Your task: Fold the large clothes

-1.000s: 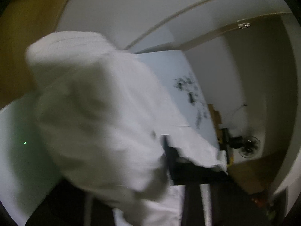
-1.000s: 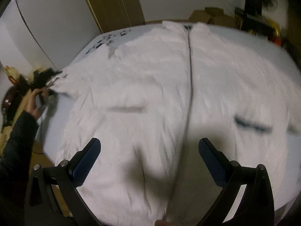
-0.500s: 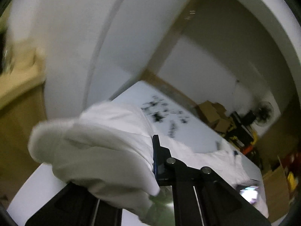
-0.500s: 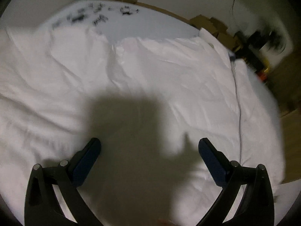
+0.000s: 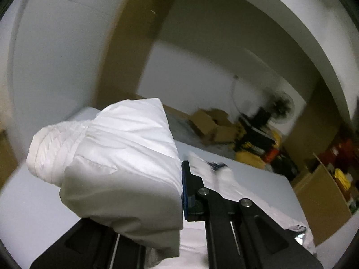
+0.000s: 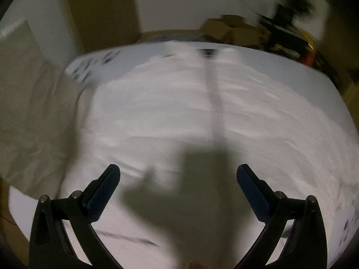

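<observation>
Jacket (image 6: 179, 112) flat on table (image 6: 314, 85), cardboard boxes (image 6: 226, 28) behind.

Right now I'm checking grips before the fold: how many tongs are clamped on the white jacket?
1. The left tongs are shut on a bunched sleeve of the white jacket, lifted off the table. The right tongs hang open above the spread jacket, holding nothing.

left gripper (image 5: 179, 192): black frame, silver screws | right gripper (image 6: 178, 183): black arms, blue-padded fingers (image 6: 103, 190)

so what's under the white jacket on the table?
Pale table top shows around the spread white jacket, with dark markings at its left edge. Anything beneath the fabric itself is covered.
</observation>
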`<control>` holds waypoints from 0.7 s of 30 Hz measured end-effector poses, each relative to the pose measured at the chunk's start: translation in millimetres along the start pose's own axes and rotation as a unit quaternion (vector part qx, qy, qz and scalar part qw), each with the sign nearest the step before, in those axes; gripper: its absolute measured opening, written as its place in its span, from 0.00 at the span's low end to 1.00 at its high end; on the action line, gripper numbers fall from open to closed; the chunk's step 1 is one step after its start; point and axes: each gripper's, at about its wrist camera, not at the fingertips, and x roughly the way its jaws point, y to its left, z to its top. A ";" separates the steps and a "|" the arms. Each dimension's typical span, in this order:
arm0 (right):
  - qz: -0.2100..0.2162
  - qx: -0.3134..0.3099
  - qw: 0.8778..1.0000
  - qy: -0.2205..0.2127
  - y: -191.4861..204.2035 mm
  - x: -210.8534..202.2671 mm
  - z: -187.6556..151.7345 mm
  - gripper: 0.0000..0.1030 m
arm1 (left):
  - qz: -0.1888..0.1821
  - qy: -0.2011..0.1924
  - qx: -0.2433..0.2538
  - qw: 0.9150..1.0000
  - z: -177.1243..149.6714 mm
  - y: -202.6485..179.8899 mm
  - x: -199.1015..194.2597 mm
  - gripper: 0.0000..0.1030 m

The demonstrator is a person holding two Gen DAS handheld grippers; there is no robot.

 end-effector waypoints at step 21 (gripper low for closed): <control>0.026 0.190 0.980 -0.051 -224.6 -61.7 -96.3 1.00 | -0.052 0.165 0.140 0.975 -222.2 -154.2 158.7 1.00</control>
